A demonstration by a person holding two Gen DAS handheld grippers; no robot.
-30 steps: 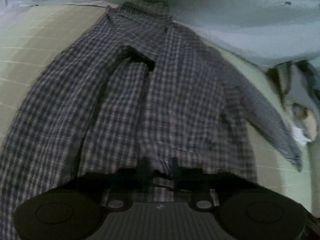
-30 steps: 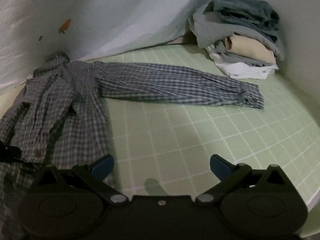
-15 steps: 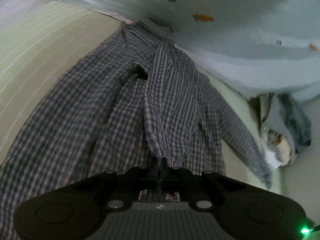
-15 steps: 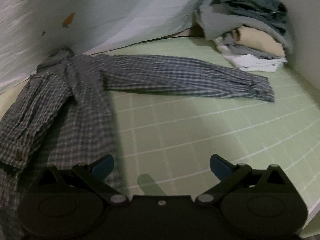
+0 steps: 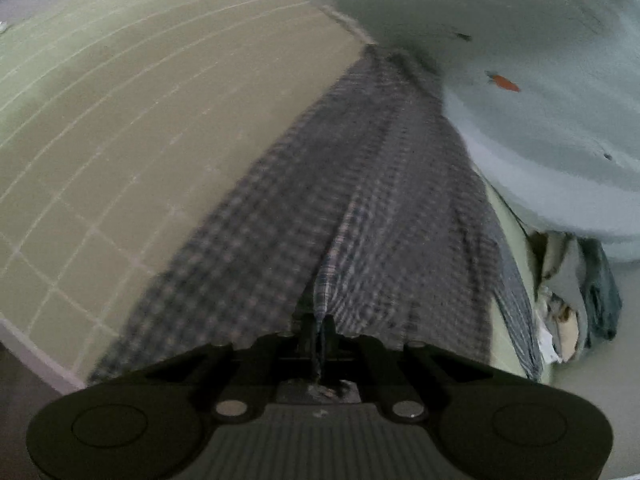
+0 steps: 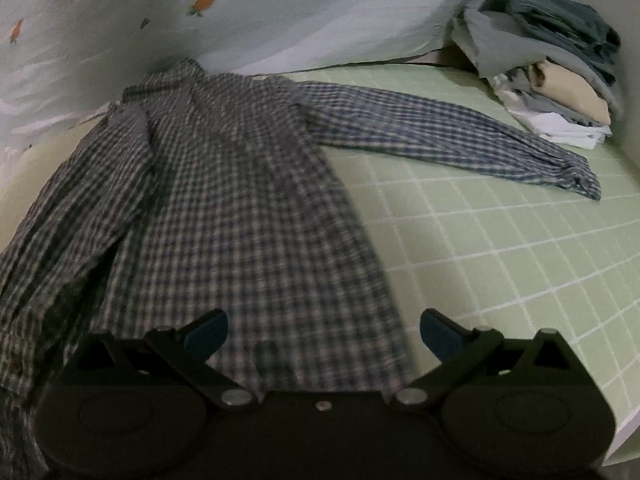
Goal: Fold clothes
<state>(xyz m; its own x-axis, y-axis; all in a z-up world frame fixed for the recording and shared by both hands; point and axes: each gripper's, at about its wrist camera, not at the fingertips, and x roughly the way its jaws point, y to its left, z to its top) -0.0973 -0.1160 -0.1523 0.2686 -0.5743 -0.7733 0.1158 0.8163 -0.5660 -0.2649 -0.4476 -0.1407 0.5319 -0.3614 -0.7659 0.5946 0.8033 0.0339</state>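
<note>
A checked shirt [image 6: 248, 200] is spread on the green squared bed cover [image 6: 500, 248], with 1 sleeve [image 6: 440, 136] laid out straight toward a pile of folded clothes [image 6: 552, 76]. Its left side is blurred and cut off. The shirt's hem is pinched in the left tool [image 5: 318, 326], which is tipped down. The right tool [image 6: 322, 330] is held wide apart above the shirt, touching nothing.
</note>
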